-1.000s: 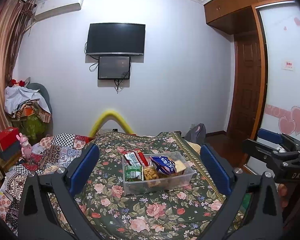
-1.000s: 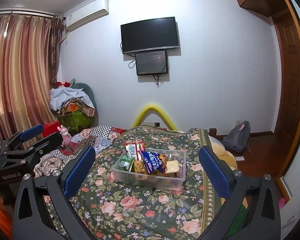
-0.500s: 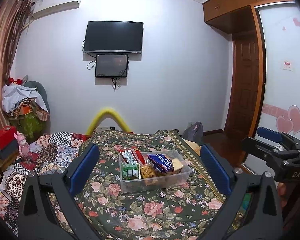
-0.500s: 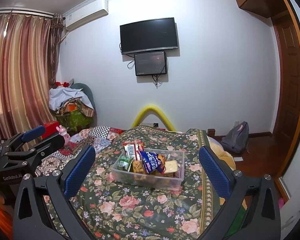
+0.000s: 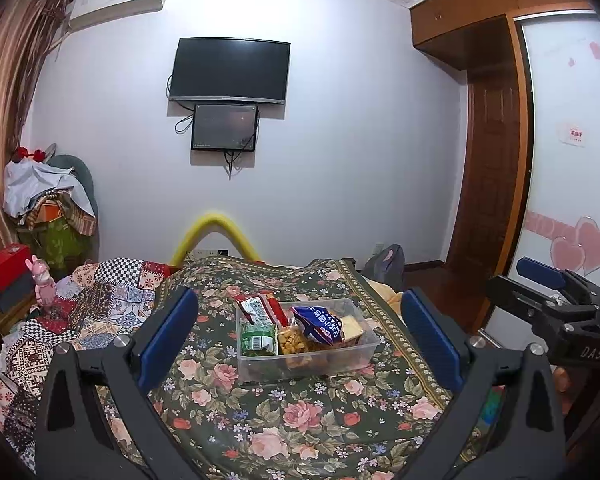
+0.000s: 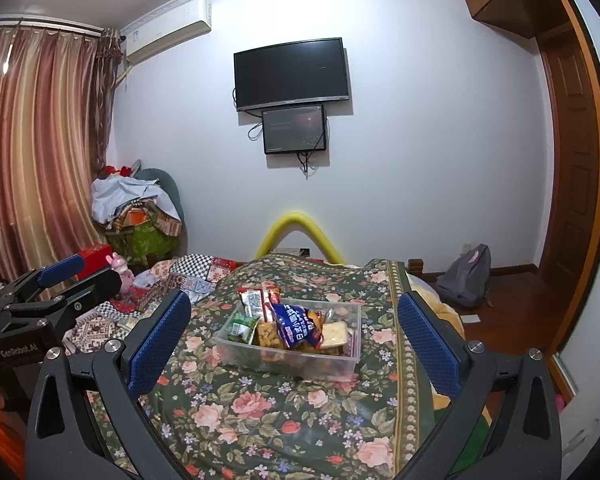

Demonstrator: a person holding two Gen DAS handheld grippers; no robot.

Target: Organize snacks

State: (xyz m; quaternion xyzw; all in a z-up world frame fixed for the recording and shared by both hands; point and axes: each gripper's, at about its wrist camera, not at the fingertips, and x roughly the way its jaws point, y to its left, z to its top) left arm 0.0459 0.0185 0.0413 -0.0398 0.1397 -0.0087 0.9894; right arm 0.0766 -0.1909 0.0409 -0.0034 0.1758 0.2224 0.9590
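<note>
Dark green rose-patterned bedspread [image 5: 300, 420]; blue-padded black left claw [image 5: 298, 332]; yellow tube [image 5: 212, 232].

Left gripper [image 5: 298, 334] swings slightly left; snack bin [image 5: 306, 340] sits more centred between its pads; right gripper [image 6: 294, 334] creeps nearer bin; both jaws stay wide.

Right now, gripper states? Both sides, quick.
Left gripper: open, holding nothing.
Right gripper: open, holding nothing.
</note>
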